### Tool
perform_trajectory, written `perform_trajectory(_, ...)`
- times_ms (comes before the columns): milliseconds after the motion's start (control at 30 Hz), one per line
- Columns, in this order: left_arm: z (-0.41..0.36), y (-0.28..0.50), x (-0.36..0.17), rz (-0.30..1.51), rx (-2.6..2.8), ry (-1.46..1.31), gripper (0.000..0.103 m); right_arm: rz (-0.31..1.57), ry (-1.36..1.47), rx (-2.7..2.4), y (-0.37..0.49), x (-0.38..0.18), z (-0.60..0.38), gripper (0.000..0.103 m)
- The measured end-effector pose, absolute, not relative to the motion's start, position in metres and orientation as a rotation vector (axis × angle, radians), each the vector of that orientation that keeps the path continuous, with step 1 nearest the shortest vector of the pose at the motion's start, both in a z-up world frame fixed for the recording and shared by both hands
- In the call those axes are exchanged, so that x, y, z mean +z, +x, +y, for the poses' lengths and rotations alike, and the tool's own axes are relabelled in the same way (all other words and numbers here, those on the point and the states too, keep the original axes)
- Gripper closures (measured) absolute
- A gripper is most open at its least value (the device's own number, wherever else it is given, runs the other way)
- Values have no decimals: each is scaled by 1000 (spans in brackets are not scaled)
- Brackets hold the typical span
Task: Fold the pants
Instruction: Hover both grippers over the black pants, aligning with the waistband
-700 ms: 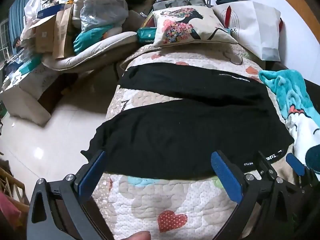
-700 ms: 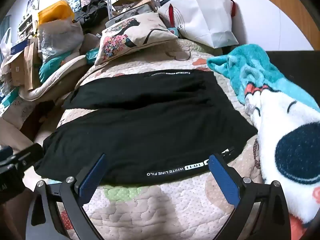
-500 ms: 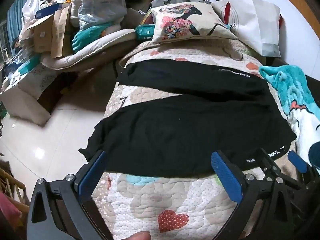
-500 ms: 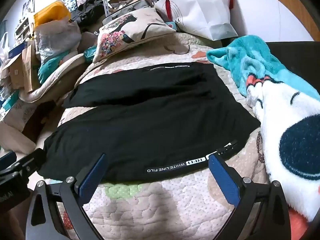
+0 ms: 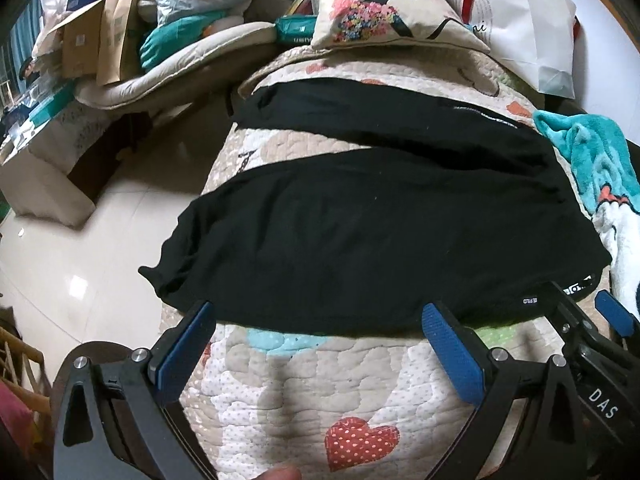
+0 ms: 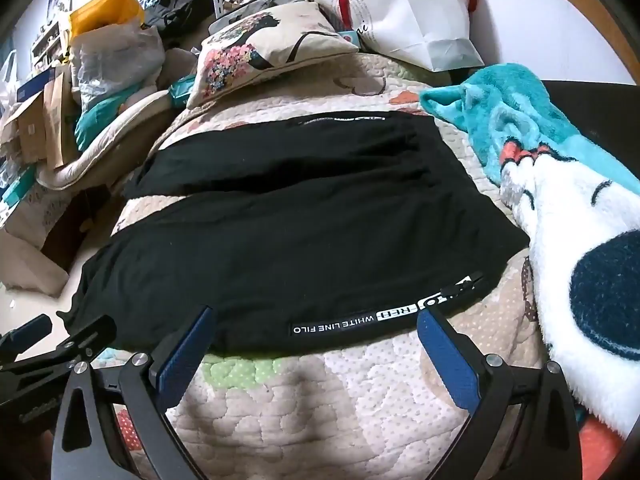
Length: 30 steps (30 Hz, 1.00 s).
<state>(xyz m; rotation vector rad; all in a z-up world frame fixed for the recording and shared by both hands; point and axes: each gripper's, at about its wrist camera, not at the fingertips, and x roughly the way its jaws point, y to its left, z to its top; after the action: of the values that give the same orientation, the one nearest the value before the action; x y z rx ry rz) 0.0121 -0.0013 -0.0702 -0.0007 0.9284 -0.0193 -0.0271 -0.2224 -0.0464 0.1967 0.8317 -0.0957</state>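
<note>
Black pants (image 5: 380,224) lie spread flat on a quilted bed cover (image 5: 320,392), legs apart, waist to the right, cuffs to the left. The near leg carries a white "WHITE LINE FILO" stripe (image 6: 352,322). My left gripper (image 5: 320,332) is open and empty, just short of the near leg's front edge. My right gripper (image 6: 314,330) is open and empty, at the near edge by the stripe; it also shows at the right of the left wrist view (image 5: 592,328). The pants fill the middle of the right wrist view (image 6: 296,232).
A teal and white plush blanket (image 6: 560,184) lies right of the pants. A printed pillow (image 5: 384,16) and a white paper bag (image 5: 524,28) sit at the bed's far end. Boxes and bags (image 5: 100,40) crowd the left, beyond bare floor (image 5: 80,264).
Both grippers have moved slightly forward and down toward the near edge of the pants. Both stay open; the pants have not moved.
</note>
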Motion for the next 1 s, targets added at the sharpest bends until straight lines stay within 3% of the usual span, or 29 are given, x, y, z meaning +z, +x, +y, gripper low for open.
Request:
perform_trajectory(667,18,26,-119,1047,-55,-68,0,788,-103,-154,-40,-48,-196,1)
perform_trajectory(1000,16,25,-126,1052,-73,-65,0,794,-109,-190,-57,-46,-201,1)
